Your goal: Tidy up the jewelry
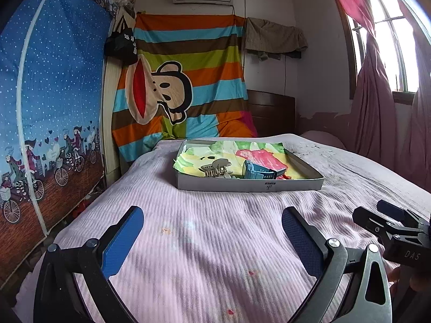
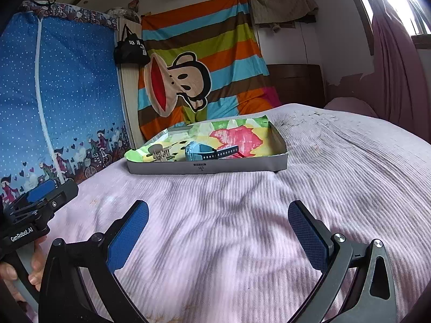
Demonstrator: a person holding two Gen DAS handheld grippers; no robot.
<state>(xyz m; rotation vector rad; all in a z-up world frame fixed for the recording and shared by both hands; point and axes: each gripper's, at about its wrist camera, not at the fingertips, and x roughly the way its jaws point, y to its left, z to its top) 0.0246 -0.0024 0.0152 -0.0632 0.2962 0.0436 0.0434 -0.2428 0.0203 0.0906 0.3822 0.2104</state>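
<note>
A shallow grey box (image 1: 250, 185) (image 2: 207, 168) lined with bright cloth sits on the pink bedspread ahead of both grippers. In it lie a beige hair claw clip (image 1: 215, 168) (image 2: 161, 153) and a blue watch (image 1: 260, 172) (image 2: 204, 152) with a dark strap. My left gripper (image 1: 212, 238) is open and empty over the bedspread, well short of the box. My right gripper (image 2: 218, 231) is open and empty too, beside it; it also shows at the right edge of the left wrist view (image 1: 388, 220). The left gripper shows at the left edge of the right wrist view (image 2: 43, 196).
A blue printed fabric wardrobe (image 1: 48, 113) stands along the bed's left side. A striped monkey cloth (image 1: 183, 86) hangs at the far end, with a dark headboard (image 1: 272, 113). Pink curtains (image 1: 377, 107) and a window are on the right.
</note>
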